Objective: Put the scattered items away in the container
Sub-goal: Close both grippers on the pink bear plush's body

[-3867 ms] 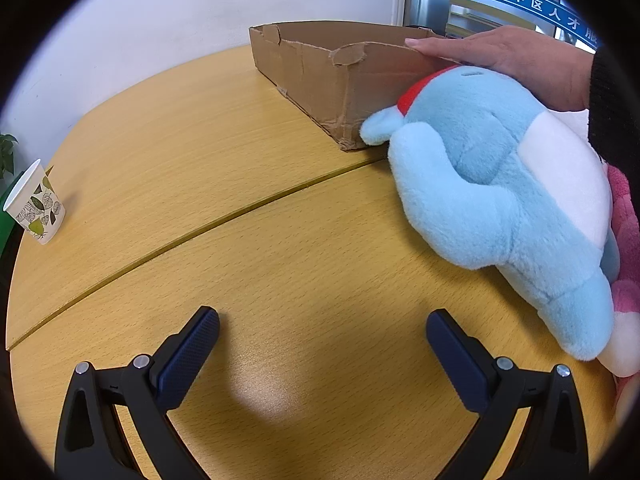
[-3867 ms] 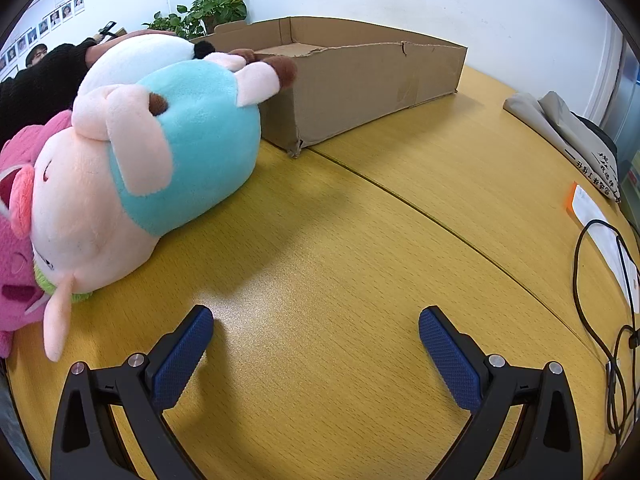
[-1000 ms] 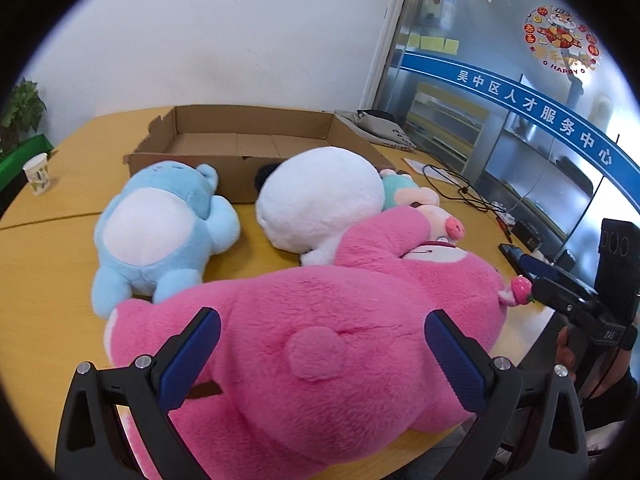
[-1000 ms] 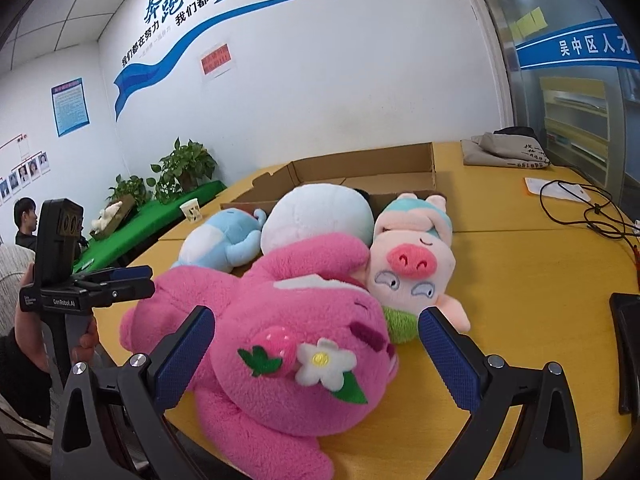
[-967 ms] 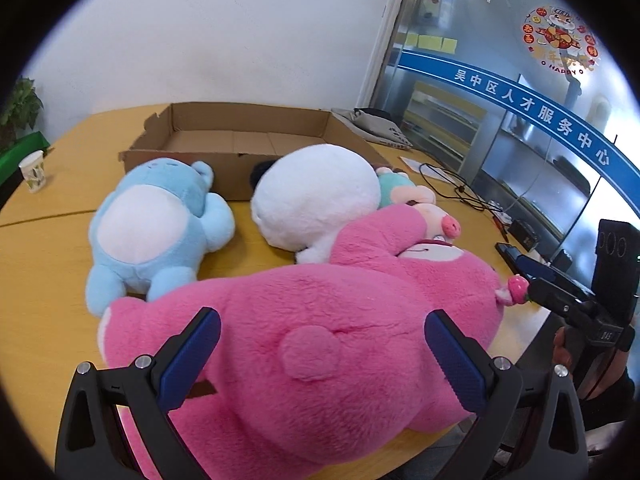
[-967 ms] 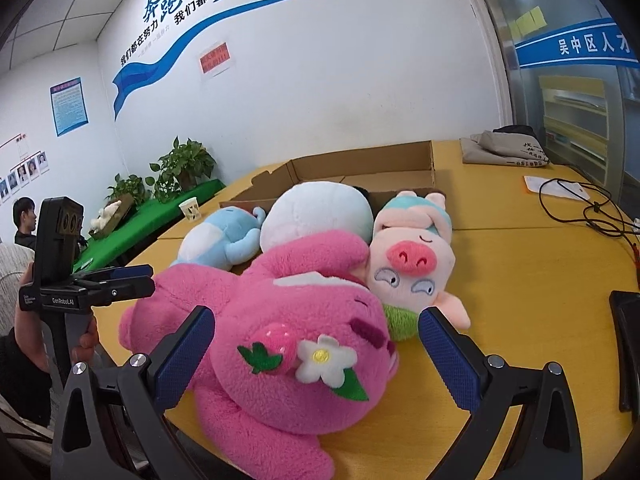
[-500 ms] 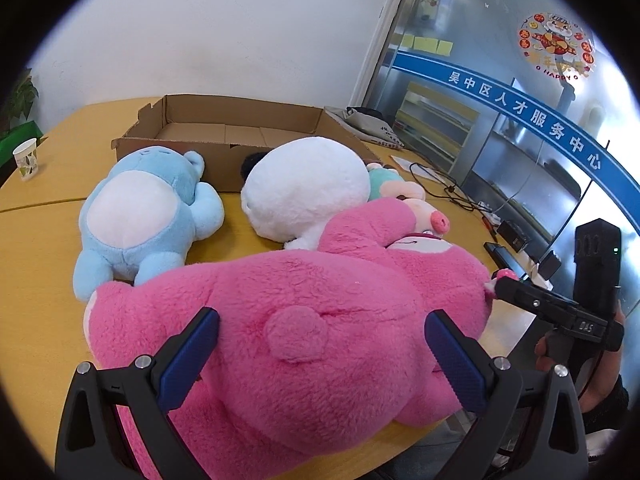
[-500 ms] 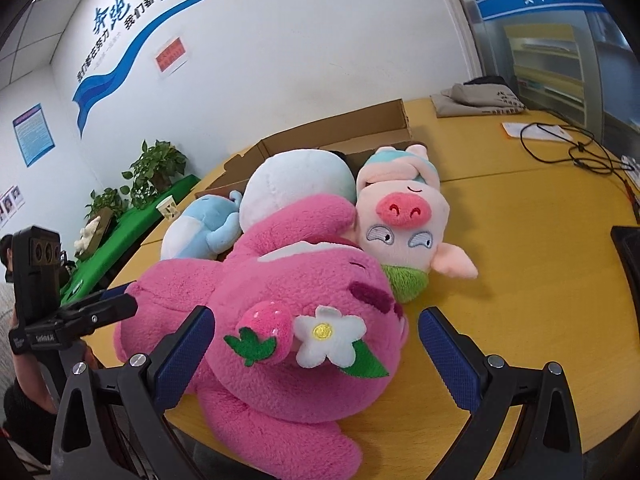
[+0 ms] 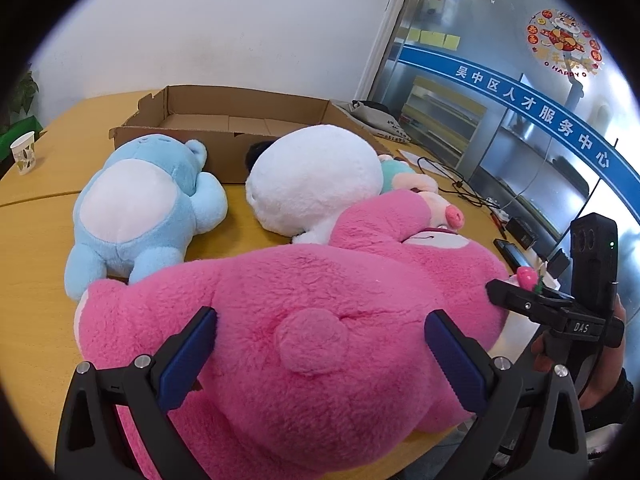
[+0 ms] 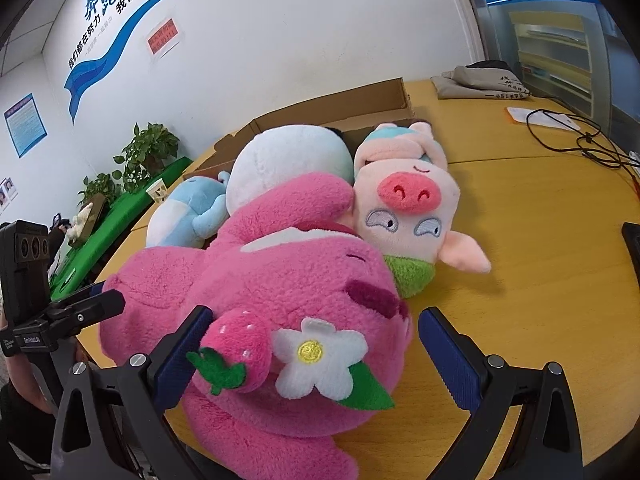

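Observation:
A big pink plush bear lies at the table's near edge, its rump between my open left gripper fingers. In the right wrist view its head, with a strawberry and a white flower, sits between my open right gripper fingers. Behind it lie a blue plush, a white plush and a pig plush. The open cardboard box stands behind them, empty as far as I can see.
A paper cup stands at the far left of the yellow table. Cables, a paper and a grey folded bag lie at the right. A dark device lies near the right edge. Potted plants stand beyond the table.
Both grippers have moved in closer to the pink bear, which now lies between their open fingers. The plush toys have not moved in the last second.

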### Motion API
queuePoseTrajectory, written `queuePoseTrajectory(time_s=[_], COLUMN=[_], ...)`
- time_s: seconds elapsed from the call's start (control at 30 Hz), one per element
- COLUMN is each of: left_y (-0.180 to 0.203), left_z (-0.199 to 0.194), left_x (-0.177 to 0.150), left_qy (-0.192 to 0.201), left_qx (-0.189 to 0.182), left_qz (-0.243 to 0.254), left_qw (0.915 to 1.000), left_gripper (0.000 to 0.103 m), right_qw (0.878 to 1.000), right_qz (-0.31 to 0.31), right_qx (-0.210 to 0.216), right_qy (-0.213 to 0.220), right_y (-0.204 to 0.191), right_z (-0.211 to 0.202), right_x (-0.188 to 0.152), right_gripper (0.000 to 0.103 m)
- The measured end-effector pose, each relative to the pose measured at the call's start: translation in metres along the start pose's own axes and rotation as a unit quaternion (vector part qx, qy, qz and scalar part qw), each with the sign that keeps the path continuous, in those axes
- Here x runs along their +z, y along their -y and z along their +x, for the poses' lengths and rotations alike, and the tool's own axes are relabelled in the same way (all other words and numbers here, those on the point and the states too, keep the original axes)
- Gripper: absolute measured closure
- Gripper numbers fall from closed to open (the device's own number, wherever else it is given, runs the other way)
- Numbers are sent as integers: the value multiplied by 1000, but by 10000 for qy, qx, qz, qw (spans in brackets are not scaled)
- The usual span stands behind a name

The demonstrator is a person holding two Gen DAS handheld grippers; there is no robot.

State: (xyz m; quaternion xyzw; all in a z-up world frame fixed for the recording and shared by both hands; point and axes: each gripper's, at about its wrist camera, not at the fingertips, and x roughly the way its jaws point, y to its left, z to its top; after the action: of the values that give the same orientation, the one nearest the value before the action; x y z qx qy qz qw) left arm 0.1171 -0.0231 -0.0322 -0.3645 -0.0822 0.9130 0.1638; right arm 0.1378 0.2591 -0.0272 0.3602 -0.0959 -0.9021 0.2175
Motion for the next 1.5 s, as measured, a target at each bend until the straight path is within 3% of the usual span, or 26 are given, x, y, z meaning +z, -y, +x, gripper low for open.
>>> queuePoseTrajectory(time_s=[0.27, 0.53, 0.83, 1.07, 1.3, 1.37, 1.5], left_y=[-8, -18, -20, -17, -21, -21, -24], left_z=[7, 8, 11, 5, 5, 6, 3], left_x=[-4, -12, -10, -5, -5, -4, -2], left_qy=[-137, -596, -652, -671, -524, -537, -506], left_qx=[-50, -53, -155, 45, 5, 9, -63], left_qz=[-22, -682, -824, -888, -1004, -925, -1015], left_qw=[9999, 9959, 9943, 9938, 9936, 9943, 9935], left_gripper=[1, 0, 4, 6, 6, 10, 26], right_qw=[9992, 9990, 9974, 9988, 9971, 9970, 9974], right_qz=[117, -84, 160, 77, 358, 417, 405], right_qx=[337, 377, 608, 442, 558, 530, 477], right_qy=[-152, -237, -353, -217, -361, -372, -353], right_y=[4, 0, 14, 3, 8, 6, 5], right_z=[22, 30, 42, 28, 29, 28, 28], right_x=[1, 1, -6, -6, -6, -5, -5], right_gripper=[0, 0, 0, 6, 0, 0, 4])
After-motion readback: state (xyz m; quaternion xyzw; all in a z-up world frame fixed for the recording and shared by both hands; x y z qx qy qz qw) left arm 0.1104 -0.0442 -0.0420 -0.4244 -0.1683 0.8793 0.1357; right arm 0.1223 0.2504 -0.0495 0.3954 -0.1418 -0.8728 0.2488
